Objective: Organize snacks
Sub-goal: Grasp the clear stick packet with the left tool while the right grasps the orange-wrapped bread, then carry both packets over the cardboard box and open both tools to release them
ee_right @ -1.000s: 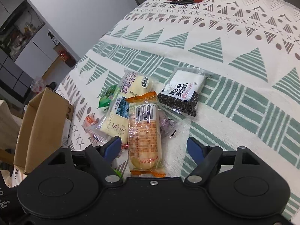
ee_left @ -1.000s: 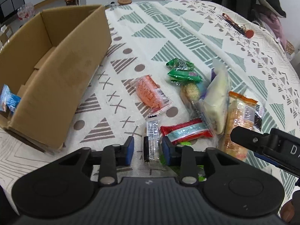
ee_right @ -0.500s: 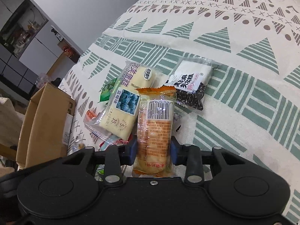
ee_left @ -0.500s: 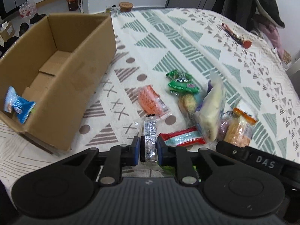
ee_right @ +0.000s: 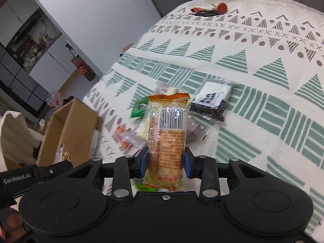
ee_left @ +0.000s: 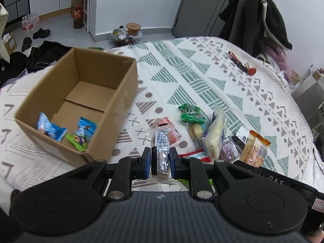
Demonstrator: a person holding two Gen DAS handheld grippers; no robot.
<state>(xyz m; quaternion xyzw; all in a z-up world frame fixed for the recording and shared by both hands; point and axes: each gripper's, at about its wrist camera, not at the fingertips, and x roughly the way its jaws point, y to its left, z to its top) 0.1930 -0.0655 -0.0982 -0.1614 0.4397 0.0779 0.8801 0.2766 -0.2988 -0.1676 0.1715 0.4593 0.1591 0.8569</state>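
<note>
My left gripper (ee_left: pixel 160 161) is shut on a small clear-wrapped biscuit packet (ee_left: pixel 161 151), lifted above the patterned tablecloth. Left of it stands an open cardboard box (ee_left: pixel 125 93) with two blue snack packets (ee_left: pixel 50 127) inside. My right gripper (ee_right: pixel 166 162) is shut on an orange rice-cracker packet (ee_right: pixel 168 133), held upright above the cloth; that packet (ee_left: pixel 255 151) also shows at the right of the left wrist view. Loose snacks lie on the cloth: a green packet (ee_left: pixel 190 113), a pale cake packet (ee_left: pixel 215 135), a red one (ee_left: pixel 194 155), and a black seed bag (ee_right: pixel 212 105).
Keys with a red fob (ee_left: pixel 244 65) lie on the far side of the cloth (ee_right: pixel 263 70). A dark coat (ee_left: pixel 261 18) hangs on a chair behind the table. Clutter and shoes cover the floor at the far left. The box (ee_right: pixel 68 129) is left of my right gripper.
Both grippers closed on their packets and rose from the cloth. The left one carries the biscuit packet up and toward the box; the right one has lifted the orange packet off the pile.
</note>
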